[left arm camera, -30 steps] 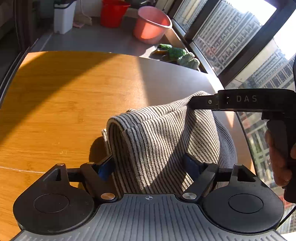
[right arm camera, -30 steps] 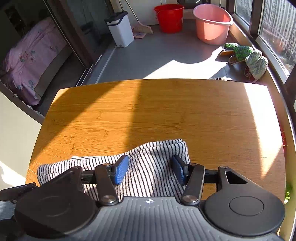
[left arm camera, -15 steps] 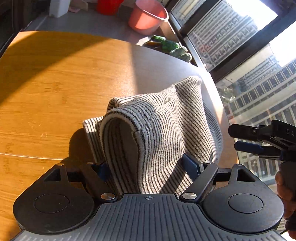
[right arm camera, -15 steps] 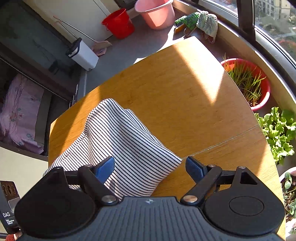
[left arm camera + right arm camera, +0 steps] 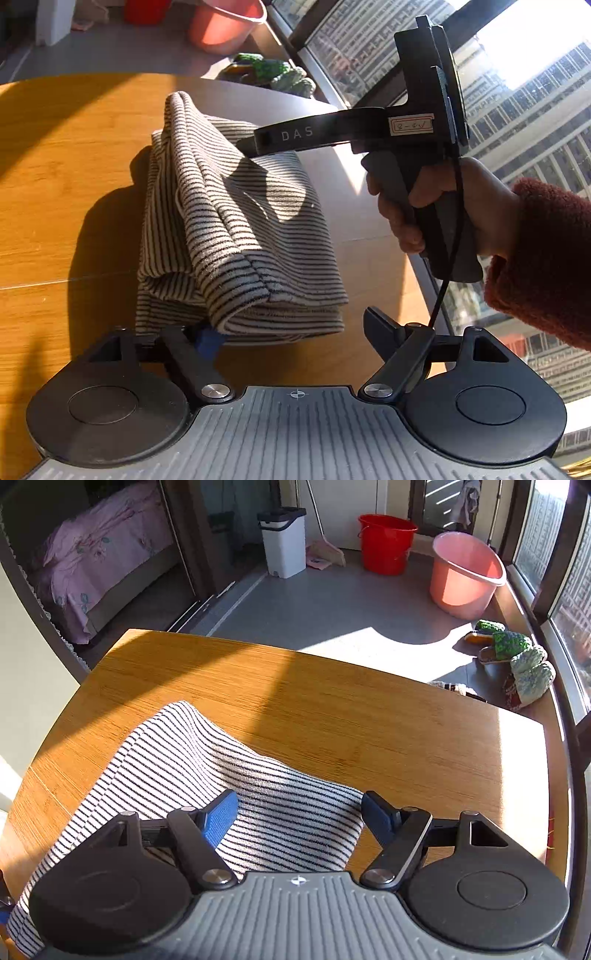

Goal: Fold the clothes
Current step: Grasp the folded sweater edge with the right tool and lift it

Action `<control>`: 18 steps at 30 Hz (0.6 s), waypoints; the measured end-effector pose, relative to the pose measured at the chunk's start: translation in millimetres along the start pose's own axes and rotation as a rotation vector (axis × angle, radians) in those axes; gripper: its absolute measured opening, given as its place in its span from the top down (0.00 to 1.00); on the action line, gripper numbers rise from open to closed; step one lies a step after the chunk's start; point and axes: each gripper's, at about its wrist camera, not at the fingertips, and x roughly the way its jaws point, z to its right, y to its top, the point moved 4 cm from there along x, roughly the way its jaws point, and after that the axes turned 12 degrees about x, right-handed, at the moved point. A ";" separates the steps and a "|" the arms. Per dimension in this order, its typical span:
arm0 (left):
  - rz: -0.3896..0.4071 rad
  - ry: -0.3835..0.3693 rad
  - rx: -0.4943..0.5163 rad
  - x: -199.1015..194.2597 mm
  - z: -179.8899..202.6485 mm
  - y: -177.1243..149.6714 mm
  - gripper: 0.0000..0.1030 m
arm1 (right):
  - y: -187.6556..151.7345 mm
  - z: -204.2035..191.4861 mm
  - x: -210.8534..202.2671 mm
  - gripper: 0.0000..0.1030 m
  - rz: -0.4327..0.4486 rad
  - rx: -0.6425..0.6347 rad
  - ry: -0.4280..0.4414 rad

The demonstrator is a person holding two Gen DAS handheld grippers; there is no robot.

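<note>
Striped knit, cream with thin dark lines, makes up the garment, which lies on the table as a thick, doubled bundle with a rounded fold along its left side and a stitched hem edge facing the left wrist camera. The layers are uneven: one fold stands up as a soft ridge at the far end, and the near corner bulges over the layers below. The left gripper is spread wide, holding nothing; its blue-padded left finger sits at or just under the near hem, the right finger clear of the cloth. The right gripper is likewise spread wide above the cloth, grasping nothing; in the left view it hangs over the far part of the bundle, held by a hand in a red-brown fleece sleeve. In my judgement the bundle fits either a fold just laid and let go or a stage before a further fold, and the pictures do not settle which. Any handling now wants the ridge pressed flat and the edges squared, because this ribbed fabric is soft and springy and will slump or reopen if nudged from one side. The table is smooth bamboo-toned wood in strong sunlight and shadow. Beyond stand a pink basin, a red bucket and a white bin.
</note>
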 end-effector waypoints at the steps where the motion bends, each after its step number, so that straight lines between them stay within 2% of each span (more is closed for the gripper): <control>1: 0.026 0.020 -0.012 -13.6 -5.0 1.2 0.19 | -1.1 -4.4 -7.7 0.27 0.020 -0.021 -0.003; 5: 0.142 0.093 -0.163 -47.2 -41.4 11.4 0.20 | -5.3 -22.2 -38.5 0.30 0.100 -0.106 -0.013; 7: 0.165 0.109 -0.197 -40.6 -61.3 17.8 0.23 | -23.4 -21.2 -58.1 0.37 0.088 -0.053 0.014; 9: 0.137 0.136 -0.232 -19.3 -80.0 26.3 0.37 | -44.0 -27.6 -74.3 0.36 0.069 -0.024 0.046; 10: 0.117 0.133 -0.272 -9.9 -88.7 26.5 0.47 | -58.0 -35.0 -84.7 0.36 0.070 -0.044 0.060; 11: 0.110 0.116 -0.319 -4.7 -97.1 25.9 0.53 | -69.1 -44.9 -90.4 0.36 0.075 -0.082 0.067; 13: 0.108 0.076 -0.413 3.2 -113.7 25.3 0.57 | -90.1 -66.5 -94.1 0.26 0.096 -0.199 0.055; 18: 0.103 0.080 -0.454 -7.0 -124.2 7.7 0.57 | -131.7 -119.0 -71.2 0.22 0.174 -0.591 -0.042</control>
